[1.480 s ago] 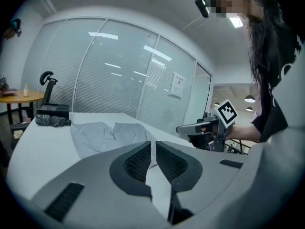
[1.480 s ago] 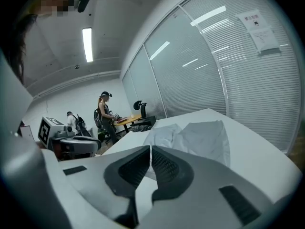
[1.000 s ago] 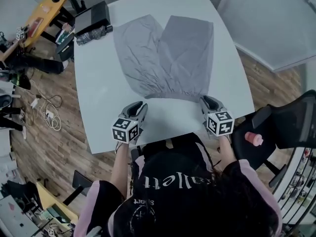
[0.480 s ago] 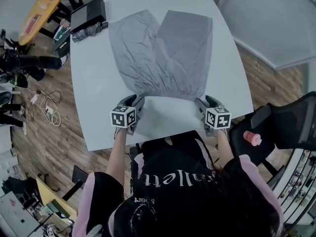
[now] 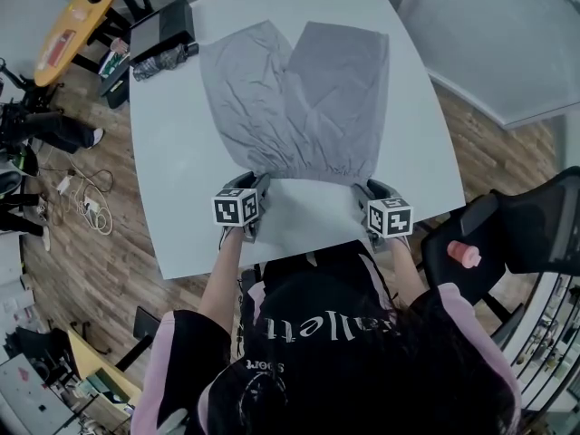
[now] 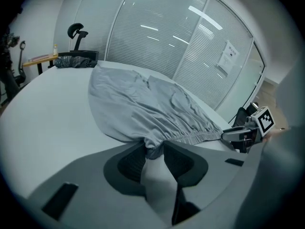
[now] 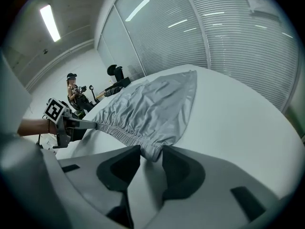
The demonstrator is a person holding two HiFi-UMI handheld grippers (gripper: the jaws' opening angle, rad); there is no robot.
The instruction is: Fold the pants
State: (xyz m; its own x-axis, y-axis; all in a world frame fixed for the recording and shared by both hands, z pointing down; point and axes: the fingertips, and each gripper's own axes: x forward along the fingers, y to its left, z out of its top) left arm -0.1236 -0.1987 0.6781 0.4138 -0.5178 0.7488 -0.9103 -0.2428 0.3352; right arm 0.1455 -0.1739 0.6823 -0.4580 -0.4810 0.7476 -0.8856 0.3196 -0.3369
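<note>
The left gripper [image 6: 153, 149] has just been narrowing its jaws, and they now pinch the left corner of the waistband [image 5: 313, 169], the bunched cloth filling the small gap. The right gripper [image 7: 151, 154] has also just been closing and pinches the right corner. The grey pants [image 5: 299, 98] lie flat on the white bench [image 5: 172, 152], legs spread away from the person and waistband nearest. Both forearms reach forward side by side, the grippers angled down at the bench.
</note>
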